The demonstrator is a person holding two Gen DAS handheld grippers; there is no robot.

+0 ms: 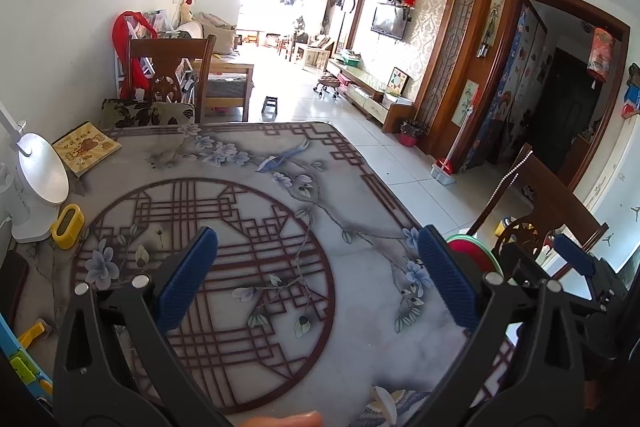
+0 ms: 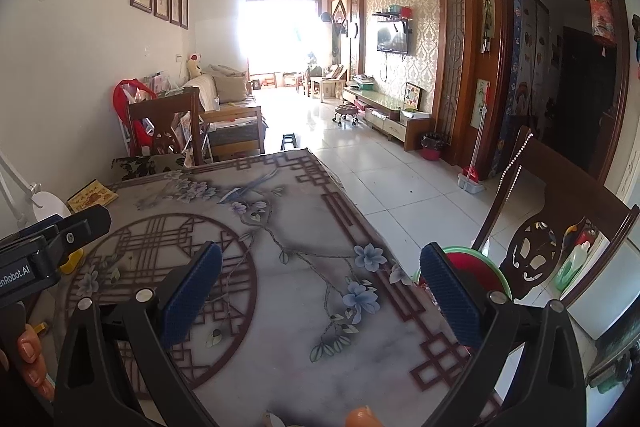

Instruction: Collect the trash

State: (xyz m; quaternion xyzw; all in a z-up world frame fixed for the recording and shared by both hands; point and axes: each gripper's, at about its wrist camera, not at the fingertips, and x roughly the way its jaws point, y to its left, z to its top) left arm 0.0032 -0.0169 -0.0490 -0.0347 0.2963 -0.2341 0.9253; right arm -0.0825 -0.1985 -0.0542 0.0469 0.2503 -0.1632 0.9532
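My left gripper (image 1: 318, 279) hangs open over the patterned table (image 1: 280, 187) with nothing between its blue pads. Below it, at the table's near edge, lies a small white crumpled scrap (image 1: 382, 401). My right gripper (image 2: 322, 299) is also open and holds nothing, above the table's right side. A red basin with a green rim (image 2: 476, 267) sits just off the table's right edge, beside the right fingertip; it also shows in the left wrist view (image 1: 472, 251). Each gripper appears at the edge of the other's view: the right one (image 1: 572, 259) and the left one (image 2: 52, 239).
A white desk lamp (image 1: 38, 179), a yellow holder (image 1: 68, 227) and a yellow book (image 1: 86, 147) stand along the table's left side. One wooden chair (image 1: 168, 75) stands at the far end, another (image 2: 560, 227) on the right. A red bin (image 2: 432, 147) sits by the far wall.
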